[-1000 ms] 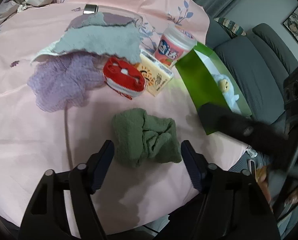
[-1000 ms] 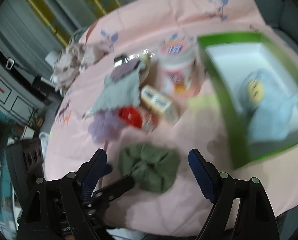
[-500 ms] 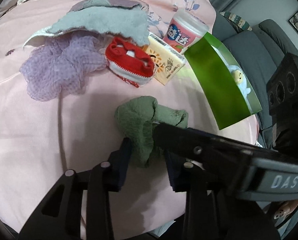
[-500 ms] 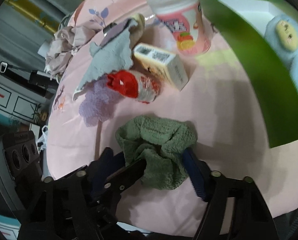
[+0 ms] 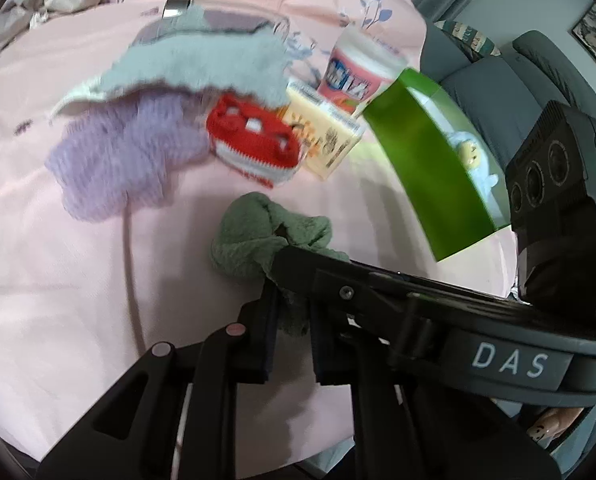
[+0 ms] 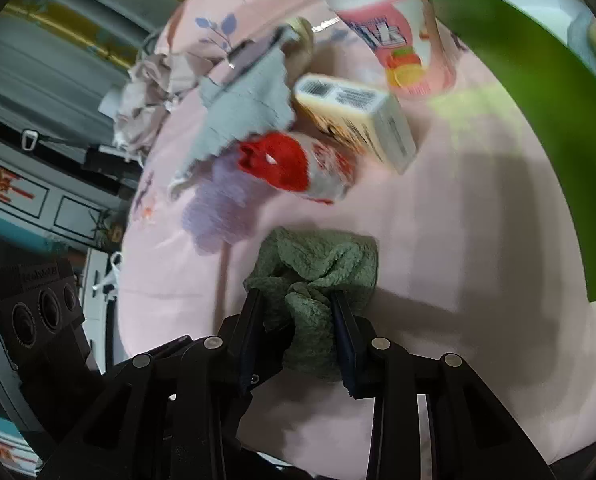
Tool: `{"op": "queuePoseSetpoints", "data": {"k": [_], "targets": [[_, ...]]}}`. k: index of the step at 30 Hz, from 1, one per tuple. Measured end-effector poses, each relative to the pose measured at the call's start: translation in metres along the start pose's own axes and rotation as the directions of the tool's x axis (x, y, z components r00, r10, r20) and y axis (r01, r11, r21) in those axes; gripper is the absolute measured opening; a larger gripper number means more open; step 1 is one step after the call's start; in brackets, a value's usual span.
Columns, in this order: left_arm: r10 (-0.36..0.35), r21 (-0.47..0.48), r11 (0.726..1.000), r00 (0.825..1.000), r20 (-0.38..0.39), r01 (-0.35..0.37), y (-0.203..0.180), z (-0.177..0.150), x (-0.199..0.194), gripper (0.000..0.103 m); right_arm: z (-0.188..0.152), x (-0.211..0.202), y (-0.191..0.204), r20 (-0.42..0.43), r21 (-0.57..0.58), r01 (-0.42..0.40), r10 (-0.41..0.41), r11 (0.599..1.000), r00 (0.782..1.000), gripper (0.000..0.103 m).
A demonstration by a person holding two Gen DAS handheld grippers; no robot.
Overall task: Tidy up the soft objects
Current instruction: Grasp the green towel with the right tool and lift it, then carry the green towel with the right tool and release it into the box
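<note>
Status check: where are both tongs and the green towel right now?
Left tongs and right tongs both shut on green towel. Towel bunched on pink cloth. Green box beside it.

The left gripper (image 5: 292, 322), wide open around the green cloth (image 5: 258, 240) a second ago, now has its jaws clamped on the cloth's near edge; the right gripper (image 6: 298, 320), likewise open earlier, now pinches a fold of the same cloth (image 6: 317, 268). The cloth, formerly spread flat, now stands bunched and gathered upward between both grippers.
</note>
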State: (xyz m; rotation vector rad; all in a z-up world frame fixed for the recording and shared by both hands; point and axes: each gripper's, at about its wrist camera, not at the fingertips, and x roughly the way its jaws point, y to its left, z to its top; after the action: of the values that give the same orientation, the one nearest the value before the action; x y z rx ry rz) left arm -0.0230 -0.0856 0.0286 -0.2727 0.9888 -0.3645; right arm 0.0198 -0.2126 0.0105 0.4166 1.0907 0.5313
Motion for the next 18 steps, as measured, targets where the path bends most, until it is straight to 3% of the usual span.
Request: {"op": "queuePoseSetpoints", "data": {"k": [18], "targets": [[-0.010,0.143,0.990,0.979,0.203,-0.020,-0.043,0.024,-0.067,0.010,0.018,-0.075,0.049,0.220,-0.127,-0.034,0.062,0.991,0.974,0.036]]}}
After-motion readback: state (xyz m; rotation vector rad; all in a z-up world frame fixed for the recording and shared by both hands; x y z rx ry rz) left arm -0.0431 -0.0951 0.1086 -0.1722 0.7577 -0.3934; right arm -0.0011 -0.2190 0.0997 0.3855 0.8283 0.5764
